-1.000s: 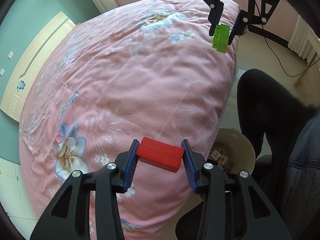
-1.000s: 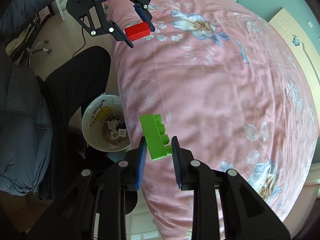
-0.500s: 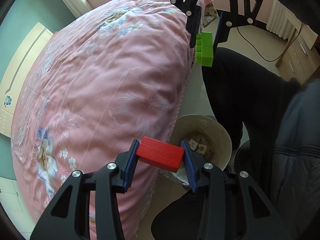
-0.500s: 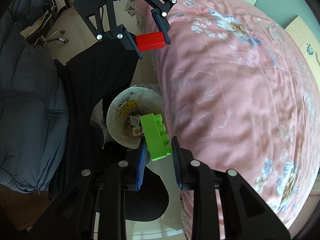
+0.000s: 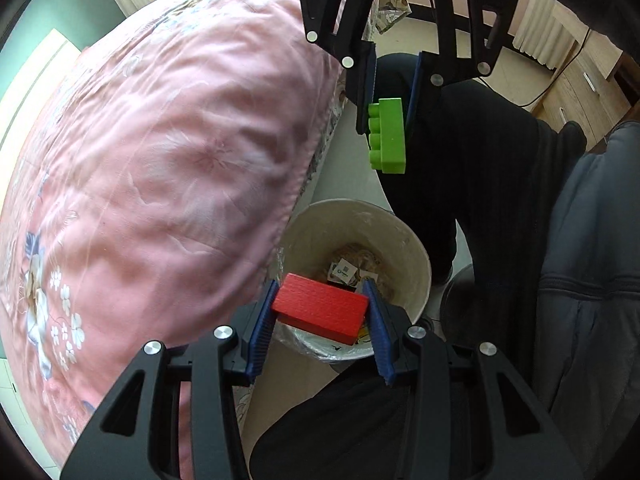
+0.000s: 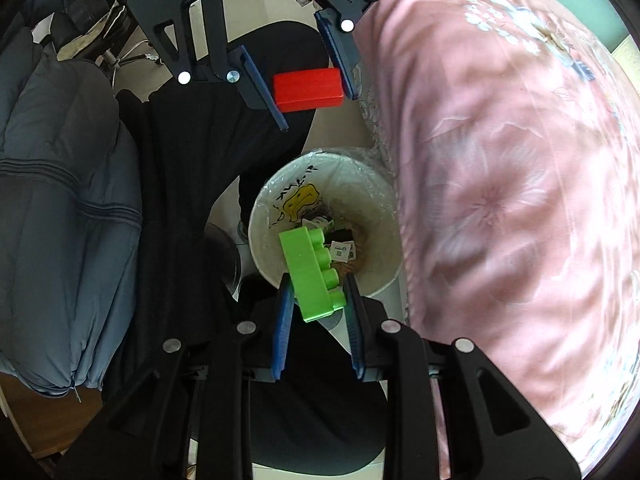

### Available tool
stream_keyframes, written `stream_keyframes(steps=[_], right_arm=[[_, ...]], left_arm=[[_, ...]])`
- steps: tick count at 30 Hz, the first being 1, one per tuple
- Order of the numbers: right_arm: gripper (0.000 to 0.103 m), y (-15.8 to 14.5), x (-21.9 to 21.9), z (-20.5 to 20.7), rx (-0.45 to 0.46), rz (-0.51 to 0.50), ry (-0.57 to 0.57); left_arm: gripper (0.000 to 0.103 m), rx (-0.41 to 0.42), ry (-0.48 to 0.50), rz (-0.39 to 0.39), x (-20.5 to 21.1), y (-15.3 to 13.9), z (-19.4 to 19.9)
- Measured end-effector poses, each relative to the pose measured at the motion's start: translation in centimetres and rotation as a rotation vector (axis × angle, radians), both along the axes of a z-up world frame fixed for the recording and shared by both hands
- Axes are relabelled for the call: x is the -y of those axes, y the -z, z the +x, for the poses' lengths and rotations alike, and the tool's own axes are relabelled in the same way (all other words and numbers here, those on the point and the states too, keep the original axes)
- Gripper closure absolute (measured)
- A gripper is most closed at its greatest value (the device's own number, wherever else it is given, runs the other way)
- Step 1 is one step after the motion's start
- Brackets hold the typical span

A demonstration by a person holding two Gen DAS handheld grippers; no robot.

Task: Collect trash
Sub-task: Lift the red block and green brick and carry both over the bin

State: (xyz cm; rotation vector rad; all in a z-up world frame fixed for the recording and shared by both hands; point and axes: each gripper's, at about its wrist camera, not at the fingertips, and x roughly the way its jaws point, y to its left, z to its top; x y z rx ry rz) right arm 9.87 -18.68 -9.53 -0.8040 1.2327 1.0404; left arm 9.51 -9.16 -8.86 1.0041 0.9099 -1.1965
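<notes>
Left wrist view: left hand-held gripper (image 5: 322,312) at lower centre, clamped on red block (image 5: 320,314), blue pads (image 5: 262,326) pressing both short ends. Directly beyond, cream trash bin (image 5: 416,256) on the floor, paper scraps (image 5: 346,268) at its bottom, block over the near part of the opening. At upper centre, right hand-held gripper (image 5: 390,80), closed on green studded brick (image 5: 388,136), most of the brick hanging below the pads. Pink floral bedspread (image 5: 160,160) filling the left side; grey padded jacket (image 5: 592,260) at right.

Right wrist view: same grip seen from behind, brick tilted between the pads at lower centre, over the bin's near rim. Shown only here: yellow cartoon print (image 6: 298,202) on the bin's inner wall and clear plastic liner (image 6: 360,168) folded over the rim. Red block at upper centre, off the bin's far side. Black trouser leg (image 6: 192,168) left of the bin.
</notes>
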Motion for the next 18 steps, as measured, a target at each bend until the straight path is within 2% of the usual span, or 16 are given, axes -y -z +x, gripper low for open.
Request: stream_keyframes(steps=[8, 18], right_arm=[[0.077, 3.7, -1.1, 0.3, -0.06, -0.008, 0.001], [0.077, 7.6, -1.9, 1.2, -0.103, -0.009, 0.021]], left_arm=[[0.058, -0.072, -0.027, 0.008, -0.2, 4.2, -0.1], [0.058, -0.125, -0.027, -0.003, -0.1, 8.1, 0.0]])
